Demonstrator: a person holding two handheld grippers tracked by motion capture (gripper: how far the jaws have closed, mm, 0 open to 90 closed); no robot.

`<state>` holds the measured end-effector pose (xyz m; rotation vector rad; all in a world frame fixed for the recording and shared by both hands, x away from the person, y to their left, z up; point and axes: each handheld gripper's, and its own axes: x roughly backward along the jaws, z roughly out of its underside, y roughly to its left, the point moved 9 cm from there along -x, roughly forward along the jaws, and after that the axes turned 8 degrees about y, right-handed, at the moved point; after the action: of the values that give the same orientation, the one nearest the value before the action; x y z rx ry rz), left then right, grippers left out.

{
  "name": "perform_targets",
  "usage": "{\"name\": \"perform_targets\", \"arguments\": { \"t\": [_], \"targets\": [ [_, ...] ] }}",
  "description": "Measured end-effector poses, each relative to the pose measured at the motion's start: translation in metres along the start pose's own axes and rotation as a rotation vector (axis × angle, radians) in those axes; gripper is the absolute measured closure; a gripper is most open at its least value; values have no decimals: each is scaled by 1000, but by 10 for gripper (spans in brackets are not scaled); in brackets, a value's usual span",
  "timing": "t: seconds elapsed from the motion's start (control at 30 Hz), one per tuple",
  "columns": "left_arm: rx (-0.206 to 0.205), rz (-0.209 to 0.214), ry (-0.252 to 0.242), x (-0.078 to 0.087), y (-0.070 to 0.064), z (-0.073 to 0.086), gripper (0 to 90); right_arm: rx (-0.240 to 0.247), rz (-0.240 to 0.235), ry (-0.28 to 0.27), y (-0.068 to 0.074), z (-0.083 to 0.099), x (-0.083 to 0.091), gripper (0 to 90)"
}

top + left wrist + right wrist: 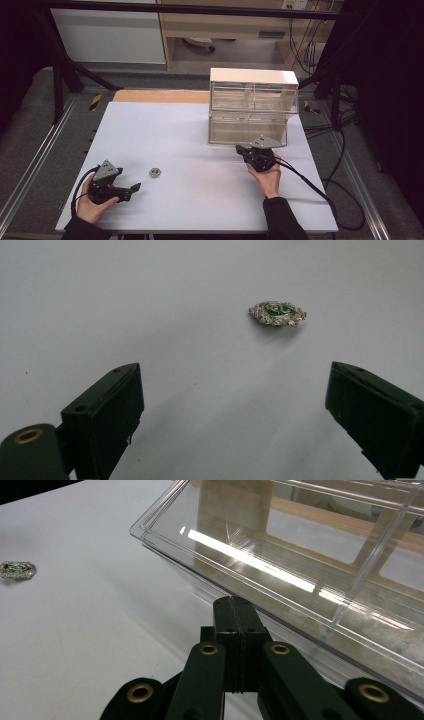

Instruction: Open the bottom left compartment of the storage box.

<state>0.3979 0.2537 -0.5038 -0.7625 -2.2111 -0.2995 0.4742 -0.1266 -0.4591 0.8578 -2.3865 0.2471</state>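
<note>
One brooch (155, 172), one clear drawer cabinet (252, 106), two tongs: left (134, 188), right (240, 149).

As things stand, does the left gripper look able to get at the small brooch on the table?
Probably yes: the left gripper is open and faces the brooch, with bare table between them.

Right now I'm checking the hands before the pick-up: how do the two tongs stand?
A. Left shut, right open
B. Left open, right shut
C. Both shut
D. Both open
B: the left tongs have their jaws spread wide short of the small brooch, while the right tongs are pressed together by the clear drawer.
</note>
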Motion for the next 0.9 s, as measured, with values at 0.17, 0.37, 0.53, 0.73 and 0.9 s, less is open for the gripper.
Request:
{"name": "perform_targets", "arguments": {
  "t": [0.17,0.37,0.53,0.73,0.9],
  "targets": [
    [0,0,0,0,0,0,80,3,1,-4,0,-1,2,900],
    [0,0,0,0,0,0,80,18,15,-9,2,-3,3,900],
    [0,0,1,0,0,0,80,13,28,-41,-1,-10,9,900],
    [-1,0,0,0,0,0,80,7,27,-52,-3,-13,13,900],
    [-4,-1,0,0,-1,0,80,2,29,-55,-7,-15,16,900]
  ]
}}
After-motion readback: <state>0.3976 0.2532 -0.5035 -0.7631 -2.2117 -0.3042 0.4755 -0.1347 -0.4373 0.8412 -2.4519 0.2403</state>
